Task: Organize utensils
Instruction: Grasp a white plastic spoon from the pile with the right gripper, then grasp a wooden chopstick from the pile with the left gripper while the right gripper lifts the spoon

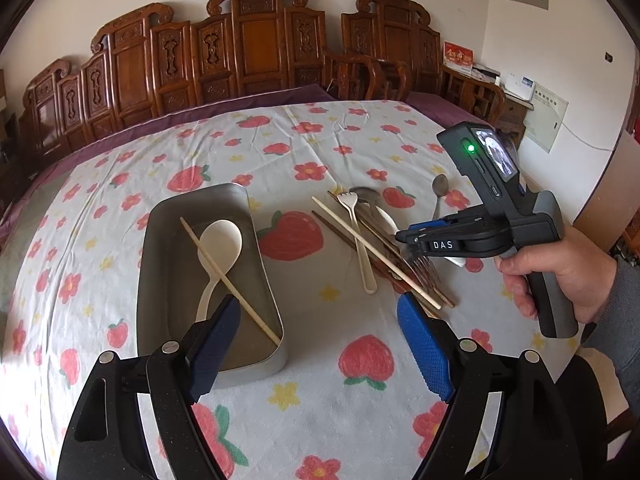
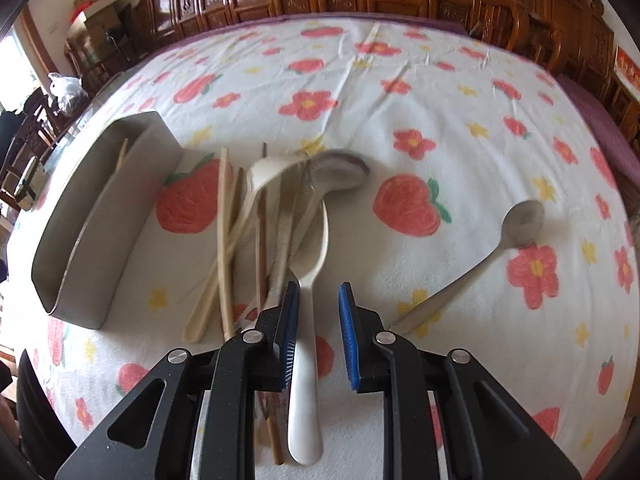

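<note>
Right wrist, white spoon [image 2: 306,380] lengthwise between tool [image 2: 319,312] fingers, bowl seemingly far.

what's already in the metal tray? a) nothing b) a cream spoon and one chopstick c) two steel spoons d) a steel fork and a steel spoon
b: the left wrist view shows the metal tray holding a cream spoon with a single pale chopstick lying across it; the steel pieces lie out on the cloth.

Pile of utensils [image 2: 276,216] motion-blurred, pieces hard to separate; metal forks [image 1: 424,270] partly hidden behind right hand-held gripper [image 1: 404,240].
</note>
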### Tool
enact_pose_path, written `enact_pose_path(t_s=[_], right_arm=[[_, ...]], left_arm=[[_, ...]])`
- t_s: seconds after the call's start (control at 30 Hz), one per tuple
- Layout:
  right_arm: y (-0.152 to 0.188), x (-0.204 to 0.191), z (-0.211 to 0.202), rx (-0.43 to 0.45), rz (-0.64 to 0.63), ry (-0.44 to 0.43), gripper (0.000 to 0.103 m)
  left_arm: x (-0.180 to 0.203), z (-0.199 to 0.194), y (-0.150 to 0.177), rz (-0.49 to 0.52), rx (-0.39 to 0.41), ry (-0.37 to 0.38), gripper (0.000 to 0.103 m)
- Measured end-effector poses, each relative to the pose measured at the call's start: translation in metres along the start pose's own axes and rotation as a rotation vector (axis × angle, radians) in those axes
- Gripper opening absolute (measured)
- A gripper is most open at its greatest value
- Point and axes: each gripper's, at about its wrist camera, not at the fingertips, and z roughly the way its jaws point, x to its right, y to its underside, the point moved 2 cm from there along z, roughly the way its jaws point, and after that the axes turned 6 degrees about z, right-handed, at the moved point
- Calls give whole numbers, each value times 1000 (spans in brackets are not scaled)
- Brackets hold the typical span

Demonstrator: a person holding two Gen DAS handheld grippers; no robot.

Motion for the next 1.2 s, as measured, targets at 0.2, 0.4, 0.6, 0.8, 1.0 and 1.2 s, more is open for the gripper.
enact_pose_path(t_s=[0.2,0.4,0.6,0.8,1.0,1.2], right_arm=[[-1,0,2,-15,1,-5,18],[11,5,-9,-10,15,20,9],[31,22,-35,36,68,40,4],[55,28,-55,69,68,47,4],[80,30,-90,121,77,15,4],[93,31,-107,146,69,2,4]], left_arm=[[-2,1,2,-6,-7,-4,77],[3,3,3,-6,-13,-1,77],[10,10,8,-24,-33,16,77],[18,19,11,-42,-54,29,77],[31,29,6,-51,-68,34,77],[30,54,-17,-112,-125,29,72]])
